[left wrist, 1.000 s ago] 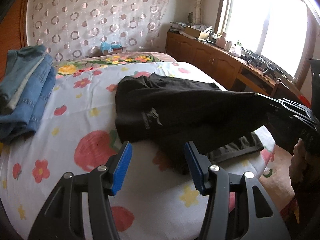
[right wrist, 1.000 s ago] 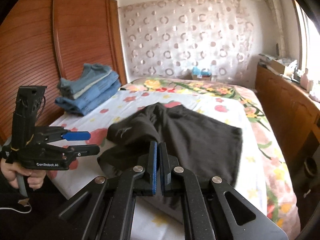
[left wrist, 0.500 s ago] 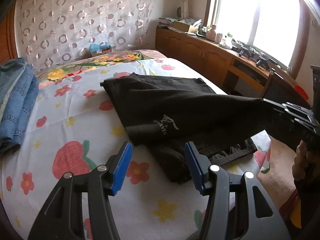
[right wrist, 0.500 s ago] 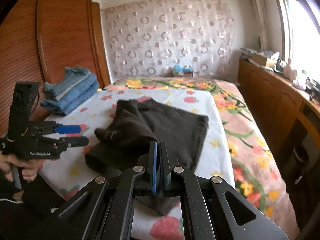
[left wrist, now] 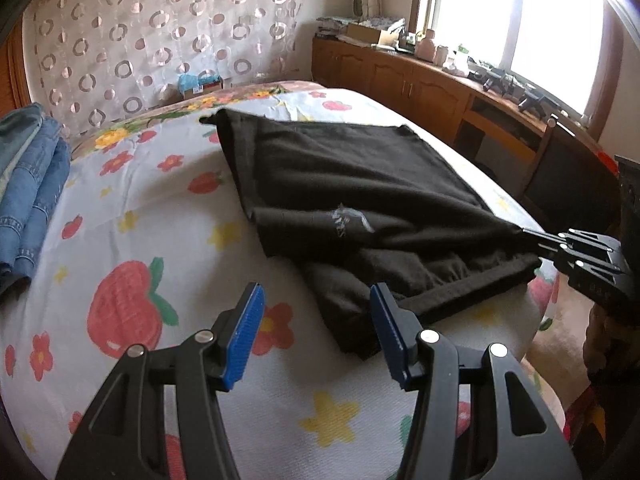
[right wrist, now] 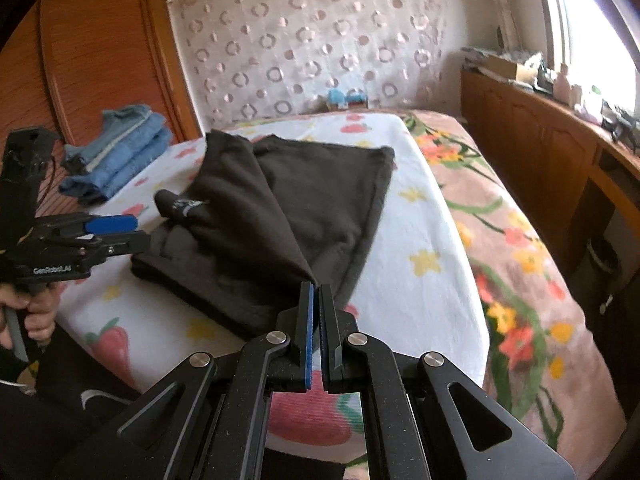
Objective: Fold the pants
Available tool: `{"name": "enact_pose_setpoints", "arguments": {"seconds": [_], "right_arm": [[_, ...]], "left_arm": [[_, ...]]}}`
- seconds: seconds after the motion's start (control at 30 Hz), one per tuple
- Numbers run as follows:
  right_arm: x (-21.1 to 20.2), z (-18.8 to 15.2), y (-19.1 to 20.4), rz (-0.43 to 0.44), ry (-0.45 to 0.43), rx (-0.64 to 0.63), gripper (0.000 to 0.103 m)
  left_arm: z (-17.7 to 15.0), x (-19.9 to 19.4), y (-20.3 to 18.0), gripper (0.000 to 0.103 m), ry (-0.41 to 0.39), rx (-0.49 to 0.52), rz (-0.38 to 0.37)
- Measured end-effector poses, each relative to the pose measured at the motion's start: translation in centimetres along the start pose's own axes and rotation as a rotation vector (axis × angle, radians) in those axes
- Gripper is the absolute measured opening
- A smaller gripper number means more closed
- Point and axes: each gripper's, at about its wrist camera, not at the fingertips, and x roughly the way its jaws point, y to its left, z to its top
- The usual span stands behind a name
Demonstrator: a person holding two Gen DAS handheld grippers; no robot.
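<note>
Now the right gripper (right wrist: 314,308), clenched on a corner of the black pants (right wrist: 296,208), is drawing a fold across the bed (right wrist: 436,240) at frame centre. Its partner, the left gripper (left wrist: 316,320), is hovering released at lower centre, likely needing to pinch the near edge.

A home bedroom: a bed (left wrist: 168,360) with a fruit-and-flower sheet, a wooden wardrobe (right wrist: 100,60) at ten o'clock, low cabinets (left wrist: 404,84) under a bright window (left wrist: 520,28).
</note>
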Motion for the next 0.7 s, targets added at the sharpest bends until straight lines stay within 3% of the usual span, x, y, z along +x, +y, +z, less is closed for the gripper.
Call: {"name": "enact_pose_setpoints", "arguments": {"seconds": [0.27, 0.5, 0.7], "right_arm": [[-0.2, -0.1, -0.1, 0.014, 0.000, 0.011, 0.003], [-1.1, 1.2, 0.7, 0.002, -0.022, -0.018, 0.026], [-0.4, 2.9, 2.5, 0.015, -0.019, -0.065, 0.032]], "left_arm": [[-0.7, 0.6, 0.0, 0.054, 0.019, 0.002, 0.000], [-0.6, 0.4, 0.5, 0.054, 0.009, -0.020, -0.014], [-0.3, -1.5, 1.5, 0.054, -0.035, -0.034, 0.003]]}}
